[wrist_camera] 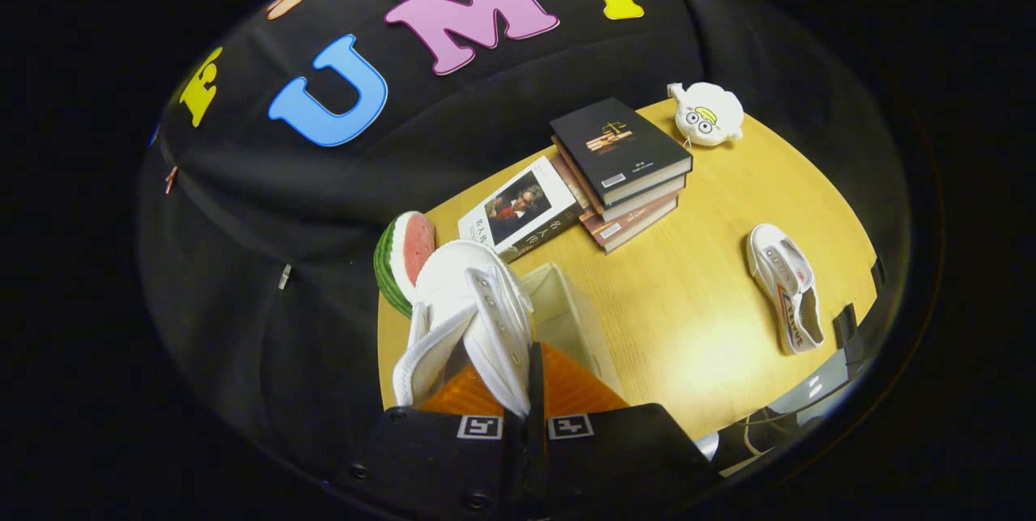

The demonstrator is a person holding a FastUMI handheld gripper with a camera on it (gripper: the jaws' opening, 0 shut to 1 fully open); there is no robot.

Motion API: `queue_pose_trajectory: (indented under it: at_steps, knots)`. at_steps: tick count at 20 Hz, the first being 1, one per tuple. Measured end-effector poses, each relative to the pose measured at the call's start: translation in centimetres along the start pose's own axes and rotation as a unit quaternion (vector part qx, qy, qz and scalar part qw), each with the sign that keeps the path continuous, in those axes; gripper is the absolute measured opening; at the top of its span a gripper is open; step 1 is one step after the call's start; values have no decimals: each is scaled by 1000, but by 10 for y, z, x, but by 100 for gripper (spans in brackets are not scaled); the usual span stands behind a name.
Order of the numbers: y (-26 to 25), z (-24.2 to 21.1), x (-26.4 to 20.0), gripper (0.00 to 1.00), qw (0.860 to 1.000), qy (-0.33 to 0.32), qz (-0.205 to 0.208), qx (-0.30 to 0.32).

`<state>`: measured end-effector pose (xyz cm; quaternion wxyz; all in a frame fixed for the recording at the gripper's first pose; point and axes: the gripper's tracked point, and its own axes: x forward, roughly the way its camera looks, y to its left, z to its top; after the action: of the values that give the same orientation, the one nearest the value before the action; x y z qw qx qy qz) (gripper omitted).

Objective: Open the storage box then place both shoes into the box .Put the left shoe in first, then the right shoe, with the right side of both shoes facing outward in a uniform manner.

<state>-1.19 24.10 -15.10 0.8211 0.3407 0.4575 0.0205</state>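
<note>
- Tongs (526, 408) sit nearest the camera, their two fingers (579, 391) drawn nearly together and pinching the side wall of a white canvas shoe (477, 311).
- That held shoe hangs lifted off the surface (696, 319), its toe pointing away from the camera and its lace eyelets showing along the upper.
- Just behind and beneath the held shoe is a pale, see-through storage box (571, 315) resting on the wooden surface; whether its lid is open cannot be told, since the shoe and the fingers cover most of it.
- Beside the box, on the far side of the held shoe, a watermelon-slice toy (405, 258) stands on edge at the rim of the surface.
- Beyond the box lies a single book (522, 209), and next to it a stack of books (627, 173) topped by a dark cover.
- Past the stack, a small white plush toy (706, 114) rests near the far edge.
- Well apart from the box, a second white shoe (785, 286) lies on its side on the surface.
</note>
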Motion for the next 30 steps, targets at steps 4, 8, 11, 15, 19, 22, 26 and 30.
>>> queue_pose_trajectory:
  at_steps: [4, 8, 11, 15, 19, 22, 26, 30]
  knots:
    - [12, -39, 30, 6, 999, 37, -34, 13]
    - [15, -58, 59, 6, 996, 44, -72, 19]
    - [20, -67, 71, 6, 995, 43, -84, 9]
    - [24, -82, 81, 6, 995, 56, -81, 2]
    - [29, -83, 84, 40, 996, 65, -56, 9]
    - [21, -66, 82, 76, 997, 43, -57, -7]
    - [37, -53, 71, 99, 999, 44, -13, 5]
    - [45, -43, 52, 99, 999, 36, 20, -5]
